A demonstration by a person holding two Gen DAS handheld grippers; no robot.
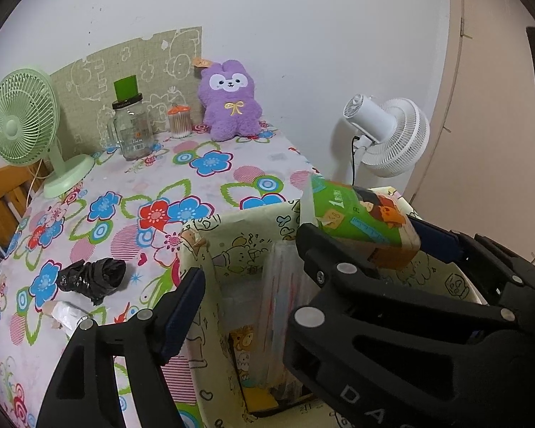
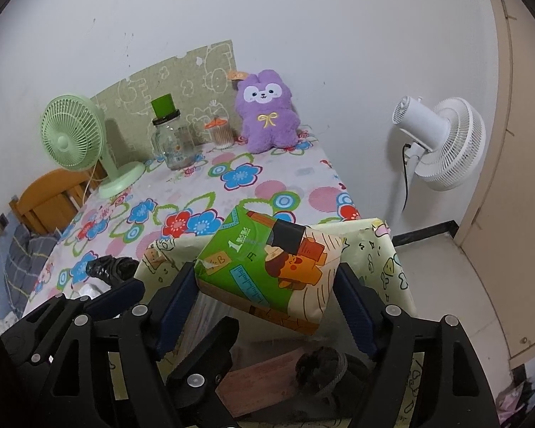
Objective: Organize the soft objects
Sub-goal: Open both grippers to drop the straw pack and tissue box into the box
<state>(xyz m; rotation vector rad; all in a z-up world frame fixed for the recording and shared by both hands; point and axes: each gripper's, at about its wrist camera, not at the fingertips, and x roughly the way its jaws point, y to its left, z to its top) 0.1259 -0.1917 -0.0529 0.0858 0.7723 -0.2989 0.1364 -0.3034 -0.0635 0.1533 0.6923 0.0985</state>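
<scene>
The right gripper (image 2: 267,285) pinches a green tissue pack (image 2: 267,271) between its two fingers, holding it tilted in the air just above the open yellow box (image 2: 385,249), which sits at the near edge of the table (image 2: 267,185) with the flowered cloth. The left gripper (image 1: 239,285) hangs beside it over the same box, its fingers spread apart with nothing between them. Inside the box lie a dark bundle (image 2: 321,367) and some flat packets, too shadowed to name. Just left of the box on the table rests a crumpled black bag (image 1: 92,278), with a small white wad (image 1: 67,315) near it. Well behind the box, against the wall, sits a purple plush toy (image 1: 232,101); left of it stand a cotton swab jar (image 1: 179,119), a glass jar (image 1: 132,128) and a green fan (image 1: 28,125). A white fan (image 1: 388,135) stands off the table, behind the box.
</scene>
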